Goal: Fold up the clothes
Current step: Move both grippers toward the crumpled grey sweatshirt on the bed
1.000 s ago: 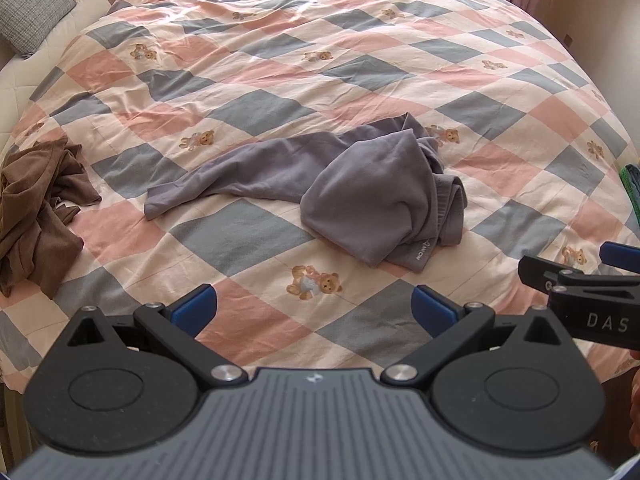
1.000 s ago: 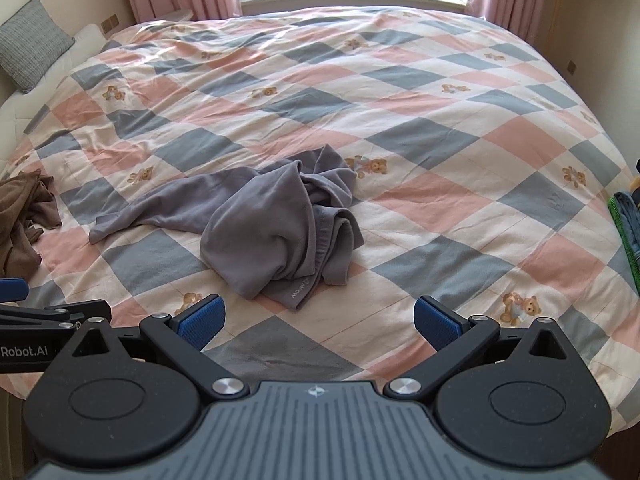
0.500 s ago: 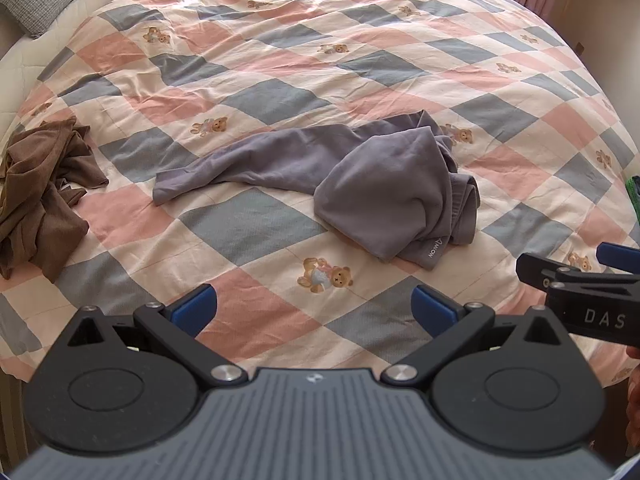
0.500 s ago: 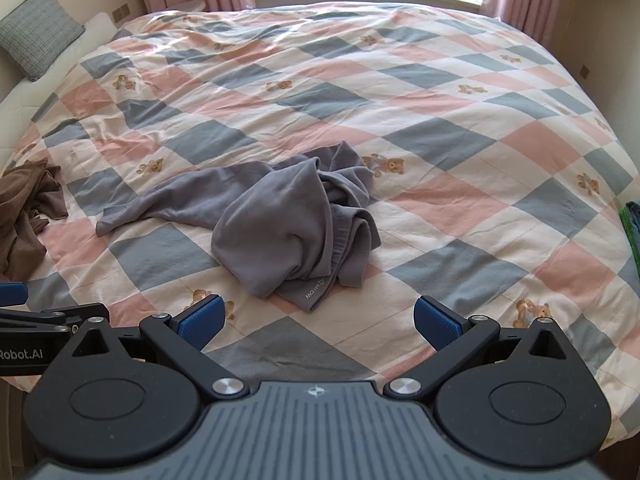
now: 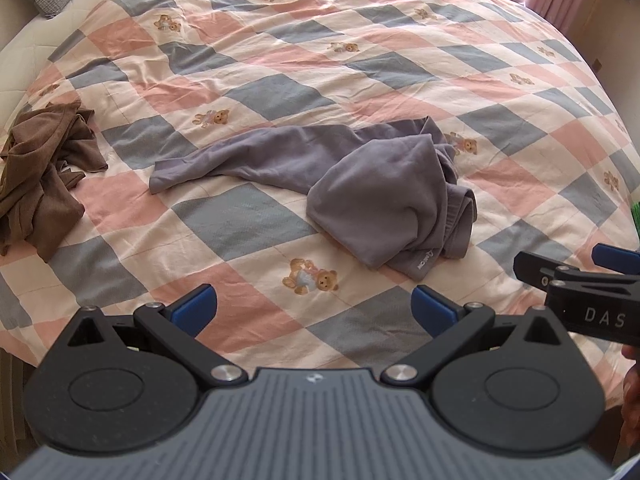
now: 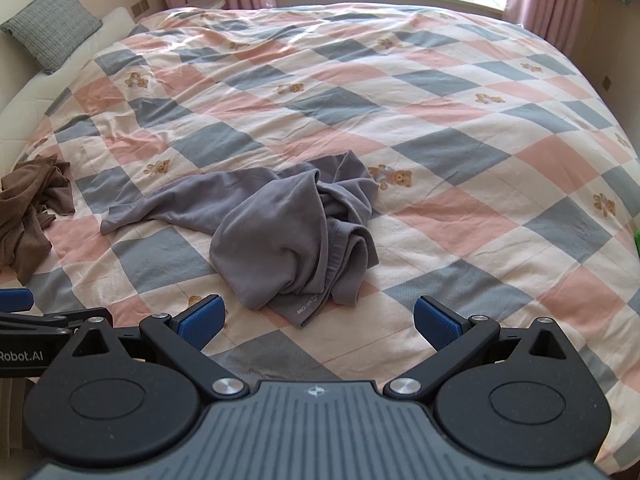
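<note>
The bed (image 6: 460, 128) fills both my views, spread with a checked quilt (image 5: 360, 60) of pink, grey and cream squares with small bears on it. On the quilt's near middle lies the grey-lilac garment (image 6: 296, 232), unfolded: one long limb (image 5: 224, 160) runs out flat toward my left, and the rest is heaped in a rumpled mound with a ribbed hem (image 5: 460, 224) rolled under on the right and a printed corner (image 6: 308, 304) pointing at me. A brown garment (image 5: 40, 172) sits crumpled well apart at the left edge of the bed, also unfolded. I hold my left tool (image 5: 316, 304) low over the near edge with its blue pads spread wide and nothing between them; my right tool (image 6: 320, 316) hangs just beside it, likewise spread and empty, its pads framing the printed corner from above. Folding well here, as I judge it, means flattening before creasing: take two separate edges of the mound, one per tool, pinch only a single layer each, and draw them apart so the heap opens out along the quilt. The fabric looks soft and heavy, so it should drape instead of springing back. The hem's buried layers are hidden from me.
</note>
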Demonstrator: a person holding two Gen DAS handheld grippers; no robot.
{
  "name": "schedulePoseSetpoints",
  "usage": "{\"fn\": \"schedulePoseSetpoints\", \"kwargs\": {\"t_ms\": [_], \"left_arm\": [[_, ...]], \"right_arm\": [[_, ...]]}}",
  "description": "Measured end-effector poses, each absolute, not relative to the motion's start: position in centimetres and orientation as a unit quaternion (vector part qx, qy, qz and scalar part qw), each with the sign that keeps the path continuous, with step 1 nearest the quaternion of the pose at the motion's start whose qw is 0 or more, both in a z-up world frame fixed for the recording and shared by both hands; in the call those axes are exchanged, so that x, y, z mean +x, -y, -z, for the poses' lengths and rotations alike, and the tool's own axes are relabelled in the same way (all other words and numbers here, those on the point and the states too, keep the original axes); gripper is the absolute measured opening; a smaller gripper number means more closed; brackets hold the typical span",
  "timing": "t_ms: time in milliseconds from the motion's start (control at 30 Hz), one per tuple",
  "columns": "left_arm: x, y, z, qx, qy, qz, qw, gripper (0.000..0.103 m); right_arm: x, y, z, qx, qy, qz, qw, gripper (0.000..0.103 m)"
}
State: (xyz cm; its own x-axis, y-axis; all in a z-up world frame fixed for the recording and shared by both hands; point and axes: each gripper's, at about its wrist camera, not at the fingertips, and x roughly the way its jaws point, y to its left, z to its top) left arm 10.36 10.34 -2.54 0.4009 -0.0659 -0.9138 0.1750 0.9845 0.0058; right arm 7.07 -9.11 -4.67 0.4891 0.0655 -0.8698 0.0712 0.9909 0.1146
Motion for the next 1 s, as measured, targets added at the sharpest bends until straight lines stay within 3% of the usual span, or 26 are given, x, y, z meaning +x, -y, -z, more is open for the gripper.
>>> {"fn": "schedulePoseSetpoints", "kwargs": {"t_ms": [1000], "left_arm": [[9.6, -6.7, 5.6, 0.025, -0.587, -0.016, 0.809, 0.102]], "right_arm": [[10.6, 13.9, 9.3, 0.052, -0.552, -0.068, 0.829, 0.103]]}}
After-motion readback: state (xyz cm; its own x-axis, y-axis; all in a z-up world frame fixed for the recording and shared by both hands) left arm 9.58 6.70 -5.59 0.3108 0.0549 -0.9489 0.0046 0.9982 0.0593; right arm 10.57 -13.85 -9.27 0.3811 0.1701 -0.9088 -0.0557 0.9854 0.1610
